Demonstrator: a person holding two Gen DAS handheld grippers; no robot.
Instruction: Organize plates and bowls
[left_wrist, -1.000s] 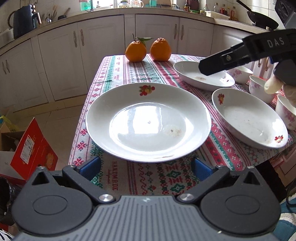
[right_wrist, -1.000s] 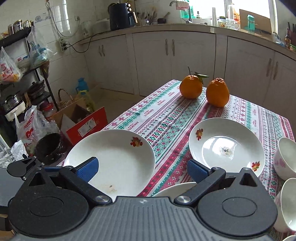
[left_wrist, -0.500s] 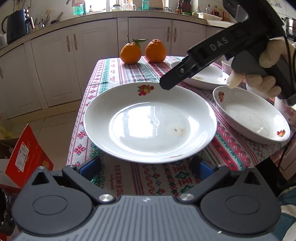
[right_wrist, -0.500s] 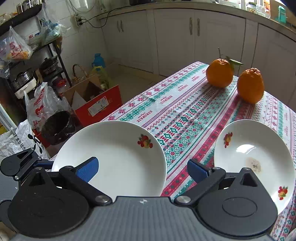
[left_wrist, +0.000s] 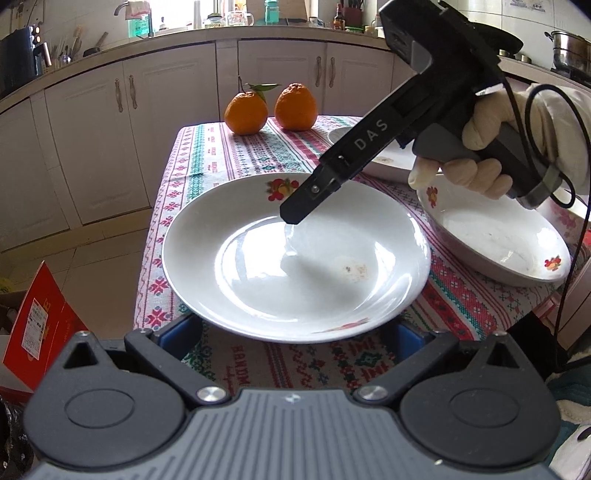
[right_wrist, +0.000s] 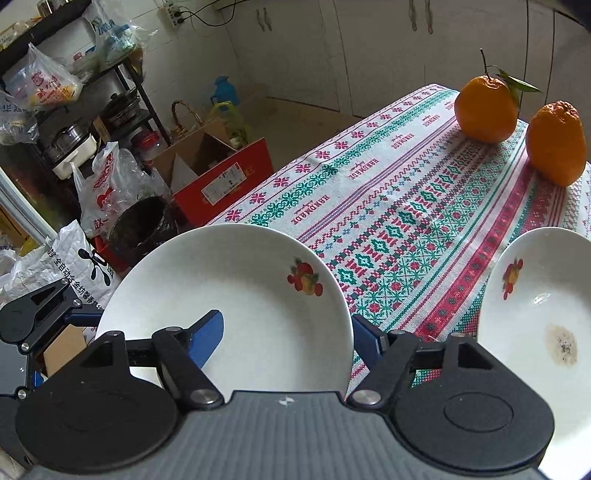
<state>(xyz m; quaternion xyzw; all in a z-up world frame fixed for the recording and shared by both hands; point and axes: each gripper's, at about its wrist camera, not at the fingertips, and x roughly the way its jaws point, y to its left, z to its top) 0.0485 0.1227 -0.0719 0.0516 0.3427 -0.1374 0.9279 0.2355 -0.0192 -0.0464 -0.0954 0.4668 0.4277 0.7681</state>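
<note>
As it tilts downward, the right gripper (right_wrist: 286, 334) straddles the plate's (right_wrist: 236, 280) rim

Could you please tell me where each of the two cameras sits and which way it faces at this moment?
Left wrist: on the left tool, aimed down the table at the large plate; the right tool and gloved hand show.
Right wrist: on the right tool, aimed down over that plate's right rim, floor clutter beyond; the left tool shows.
Shared: the plate, two oranges, the tablecloth.
</note>
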